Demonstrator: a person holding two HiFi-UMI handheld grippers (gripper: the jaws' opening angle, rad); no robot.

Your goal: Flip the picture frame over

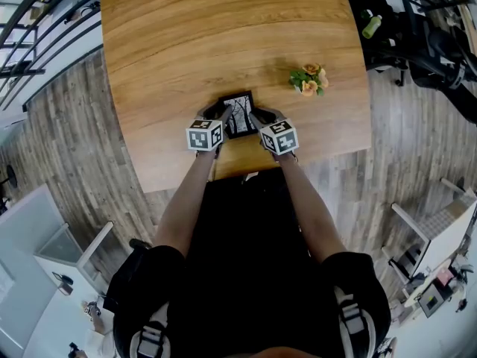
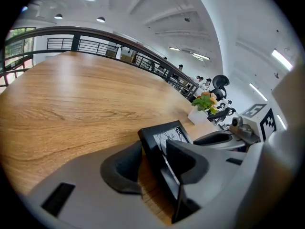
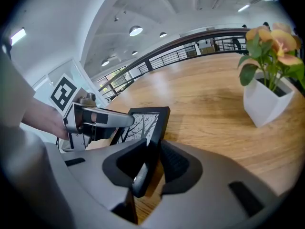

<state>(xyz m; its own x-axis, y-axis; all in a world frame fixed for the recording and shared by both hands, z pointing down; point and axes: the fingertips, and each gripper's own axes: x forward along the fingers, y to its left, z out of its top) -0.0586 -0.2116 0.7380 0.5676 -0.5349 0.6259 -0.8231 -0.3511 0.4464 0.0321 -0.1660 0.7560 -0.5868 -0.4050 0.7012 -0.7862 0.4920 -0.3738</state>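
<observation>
A black picture frame [image 1: 239, 114] holding a print of bare trees sits near the front edge of the wooden table [image 1: 223, 28], tilted up with the picture side showing. My left gripper [image 1: 219, 115] is at the frame's left edge. In the left gripper view the frame [image 2: 164, 140] lies between the jaws against the right one, and bare wood shows beside the left pad [image 2: 121, 168], so this gripper [image 2: 152, 156] is open. My right gripper [image 1: 258, 117] is on the frame's right edge. In the right gripper view both pads of this gripper [image 3: 151, 152] pinch the frame [image 3: 145, 123].
A small white pot with orange flowers [image 1: 309, 79] stands on the table to the right of the frame, also seen as the pot [image 3: 269, 97] in the right gripper view. The table's front edge [image 1: 253, 171] is just behind the grippers. A railing runs beyond the far edge.
</observation>
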